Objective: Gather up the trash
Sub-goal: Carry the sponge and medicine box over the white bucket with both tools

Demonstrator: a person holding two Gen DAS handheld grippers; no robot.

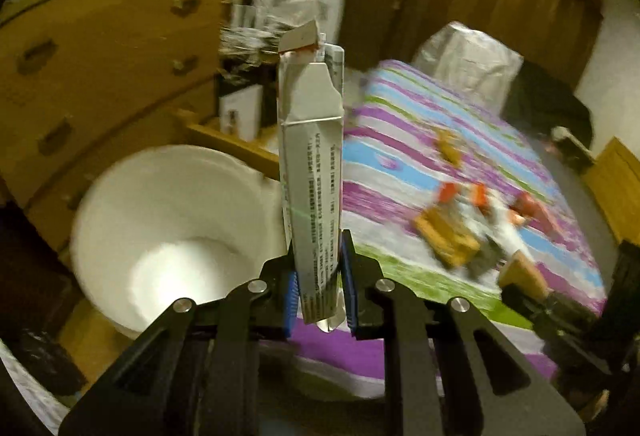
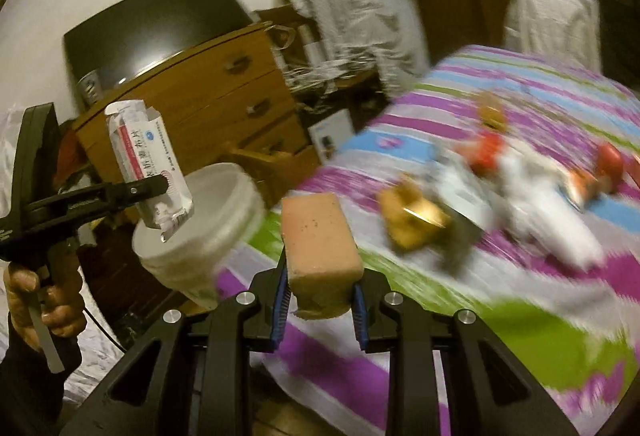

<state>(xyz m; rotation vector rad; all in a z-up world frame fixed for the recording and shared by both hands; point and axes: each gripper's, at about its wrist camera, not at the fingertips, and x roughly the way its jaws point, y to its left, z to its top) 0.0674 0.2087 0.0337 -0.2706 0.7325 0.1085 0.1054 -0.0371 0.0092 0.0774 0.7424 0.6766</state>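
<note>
My left gripper [image 1: 318,296] is shut on a flattened white medicine box [image 1: 314,172] with printed text, held upright beside the white bucket [image 1: 168,220]. The right wrist view shows that box [image 2: 146,156] in the left gripper [image 2: 160,184], hanging just above the bucket [image 2: 208,232]. My right gripper [image 2: 320,310] is shut on a tan-pink rectangular block [image 2: 320,240], held over the striped bed near its edge. More trash [image 2: 500,188] lies blurred on the bedspread: orange-brown boxes, red pieces and white paper.
A wooden chest of drawers [image 2: 224,100] stands behind the bucket, with a dark screen [image 2: 152,32] on it. White garments [image 2: 348,4] hang beyond. The striped bedspread [image 2: 540,336] fills the right side. A person's hand [image 2: 44,300] grips the left tool.
</note>
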